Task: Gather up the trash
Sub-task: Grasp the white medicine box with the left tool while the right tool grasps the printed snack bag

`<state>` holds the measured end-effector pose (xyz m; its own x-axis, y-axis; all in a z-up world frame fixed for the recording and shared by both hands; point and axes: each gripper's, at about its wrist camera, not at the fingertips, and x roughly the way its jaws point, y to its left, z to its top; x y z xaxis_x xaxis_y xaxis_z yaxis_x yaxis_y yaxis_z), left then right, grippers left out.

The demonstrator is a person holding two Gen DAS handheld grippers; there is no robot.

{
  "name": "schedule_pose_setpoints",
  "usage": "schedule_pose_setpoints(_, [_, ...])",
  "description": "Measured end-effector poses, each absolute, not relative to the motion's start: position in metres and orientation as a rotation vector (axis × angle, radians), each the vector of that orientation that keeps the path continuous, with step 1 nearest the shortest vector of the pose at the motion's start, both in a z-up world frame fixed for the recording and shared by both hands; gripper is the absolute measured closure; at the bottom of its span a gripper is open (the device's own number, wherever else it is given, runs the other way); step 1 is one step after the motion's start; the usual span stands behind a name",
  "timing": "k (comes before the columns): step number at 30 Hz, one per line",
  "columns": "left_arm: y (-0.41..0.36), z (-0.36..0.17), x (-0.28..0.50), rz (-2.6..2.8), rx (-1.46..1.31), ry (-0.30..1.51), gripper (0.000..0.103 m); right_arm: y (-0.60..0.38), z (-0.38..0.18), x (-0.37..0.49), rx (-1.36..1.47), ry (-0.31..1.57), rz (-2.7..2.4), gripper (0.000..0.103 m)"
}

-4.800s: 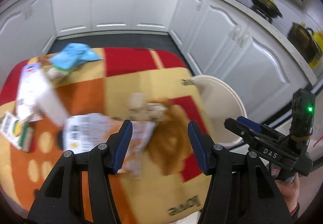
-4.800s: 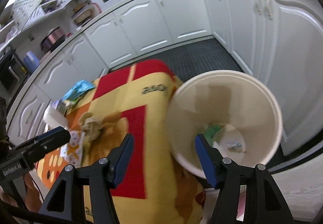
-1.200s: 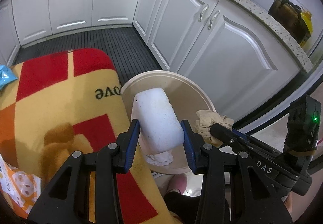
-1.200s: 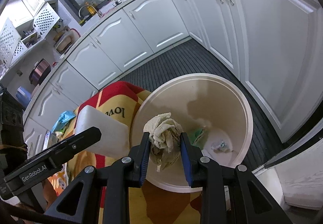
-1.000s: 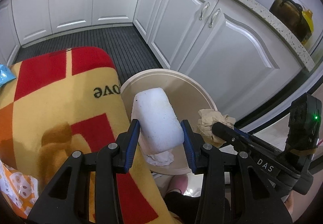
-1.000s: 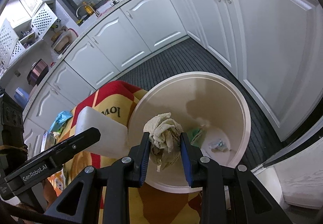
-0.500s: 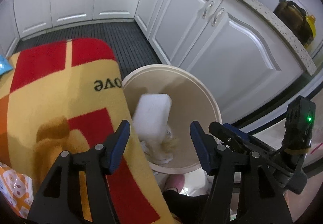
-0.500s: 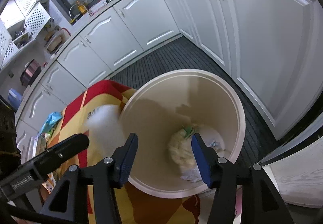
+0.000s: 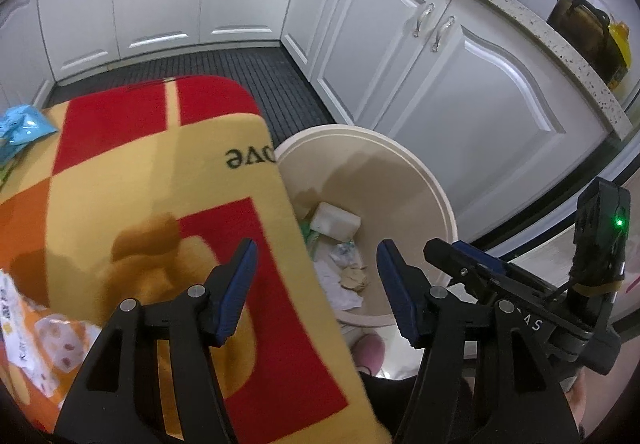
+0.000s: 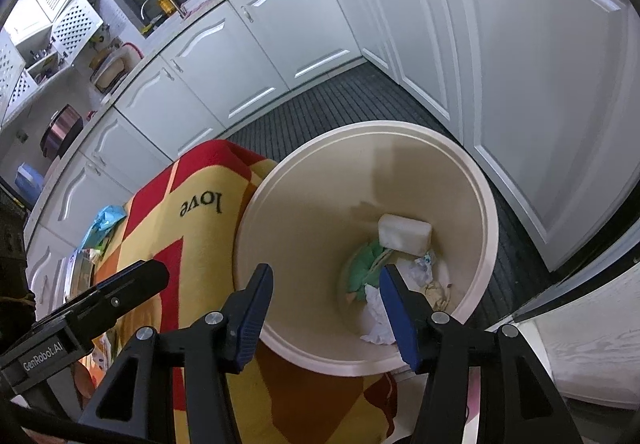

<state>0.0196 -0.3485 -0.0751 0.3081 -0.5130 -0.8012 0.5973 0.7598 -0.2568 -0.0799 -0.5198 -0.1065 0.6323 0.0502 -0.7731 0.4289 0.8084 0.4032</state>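
I see both jaws wide, nothing between them: left gripper, right gripper | over bin: foam block, crumpled paper inside | beyond bin, on bench: blue wrapper, light, crinkly, slippery; I'd pinch a bunched fold.

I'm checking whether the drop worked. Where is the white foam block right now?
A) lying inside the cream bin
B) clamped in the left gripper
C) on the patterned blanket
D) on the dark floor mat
A: the white foam block lies on the other trash inside the cream bin, and both grippers are open and empty.
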Motion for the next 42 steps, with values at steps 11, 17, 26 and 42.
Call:
schedule_pose_setpoints(11, [-0.302, -0.056, 0.014, -0.665, 0.102, 0.983, 0.042, -0.483, -0.093, -0.069, 0.555, 0.887, -0.161, 0.049])
schedule_pose_setpoints(17, [-0.260, -0.051, 0.018, -0.634, 0.076, 1.004, 0.042, -0.446, -0.085, -0.056, 0.523, 0.895, -0.081, 0.039])
schedule_pose_setpoints(26, [-0.162, -0.033, 0.047, -0.495, 0.011, 1.016, 0.034, -0.386, -0.076, -0.024, 0.455, 0.935, 0.066, 0.034])
schedule_pose_setpoints(42, [-0.059, -0.041, 0.148, -0.180, -0.057, 1.081, 0.028, -0.259, -0.075, 0.043, 0.051, 1.027, 0.361, 0.019])
